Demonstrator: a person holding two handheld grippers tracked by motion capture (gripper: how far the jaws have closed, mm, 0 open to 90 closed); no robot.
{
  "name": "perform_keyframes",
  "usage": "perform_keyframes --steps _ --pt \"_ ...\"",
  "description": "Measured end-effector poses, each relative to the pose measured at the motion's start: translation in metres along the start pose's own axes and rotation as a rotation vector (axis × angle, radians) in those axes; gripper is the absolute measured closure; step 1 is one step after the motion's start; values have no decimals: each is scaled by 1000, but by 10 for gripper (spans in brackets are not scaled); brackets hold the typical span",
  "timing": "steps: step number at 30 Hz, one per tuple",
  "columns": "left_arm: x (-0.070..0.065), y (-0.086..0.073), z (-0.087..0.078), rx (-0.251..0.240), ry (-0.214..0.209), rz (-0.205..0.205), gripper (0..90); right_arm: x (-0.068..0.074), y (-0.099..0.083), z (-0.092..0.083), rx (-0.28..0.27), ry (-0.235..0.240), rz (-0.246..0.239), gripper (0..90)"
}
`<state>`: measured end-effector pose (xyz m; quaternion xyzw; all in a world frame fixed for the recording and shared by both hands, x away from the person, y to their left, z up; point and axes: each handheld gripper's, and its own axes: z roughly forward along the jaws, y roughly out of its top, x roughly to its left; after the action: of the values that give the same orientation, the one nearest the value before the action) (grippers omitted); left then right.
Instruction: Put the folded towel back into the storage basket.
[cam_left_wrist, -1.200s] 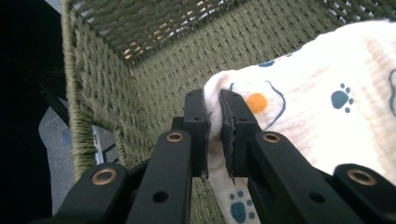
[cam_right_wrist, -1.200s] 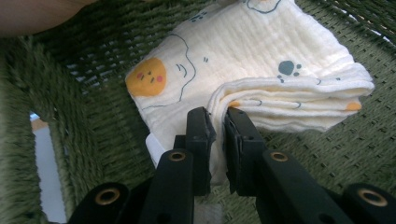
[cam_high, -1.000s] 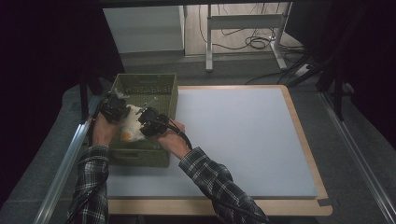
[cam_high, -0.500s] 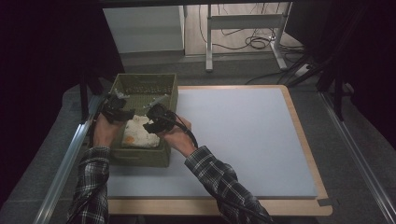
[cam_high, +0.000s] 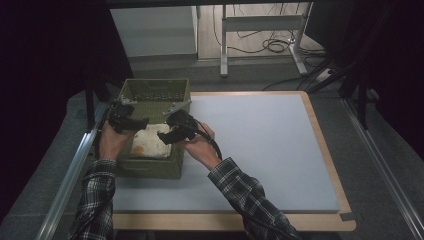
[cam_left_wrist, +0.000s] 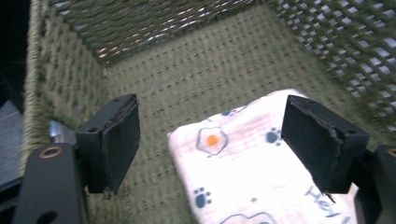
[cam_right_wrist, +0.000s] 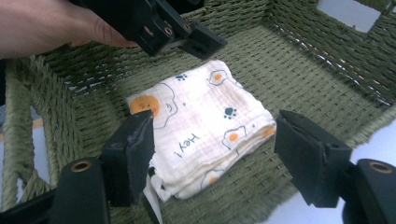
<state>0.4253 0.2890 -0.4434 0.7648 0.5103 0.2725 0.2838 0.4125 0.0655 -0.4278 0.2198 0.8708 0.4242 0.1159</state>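
A folded white cloth (cam_high: 150, 143) printed with fried eggs and paw marks lies flat on the bottom of a green woven basket (cam_high: 155, 91), in its near half. My left gripper (cam_high: 131, 121) hovers open over the basket's left side; in the left gripper view its jaws stand wide above the cloth (cam_left_wrist: 243, 168), empty. My right gripper (cam_high: 172, 131) hovers open over the basket's right rim, and the cloth (cam_right_wrist: 201, 121) lies below and between its jaws. In the right gripper view the left gripper (cam_right_wrist: 187, 35) and a hand show beyond the cloth.
The basket stands at the left edge of a pale blue mat (cam_high: 260, 145) on a wood-framed table (cam_high: 320, 145). A metal rail (cam_high: 70, 175) runs along the left. Cables and a metal frame (cam_high: 260, 30) lie on the floor behind.
Both grippers have lifted off the cloth and drawn slightly apart and upward. The cloth now lies flat and released in the basket.
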Motion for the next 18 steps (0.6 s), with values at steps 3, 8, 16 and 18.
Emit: perform_keyframes --steps 3,8,16,18 --pt "-3 2 -1 -15 -27 -9 163 -1 -3 -4 -7 5 -7 254" --pt "-10 6 -3 -41 -67 -26 110 -5 -8 -13 -16 11 -6 217" --pt "-24 11 -6 -46 -112 -2 35 -13 -18 -30 -30 31 14 143" --pt "-26 12 -6 -50 -115 -2 34 -16 -20 -34 -31 33 13 123"
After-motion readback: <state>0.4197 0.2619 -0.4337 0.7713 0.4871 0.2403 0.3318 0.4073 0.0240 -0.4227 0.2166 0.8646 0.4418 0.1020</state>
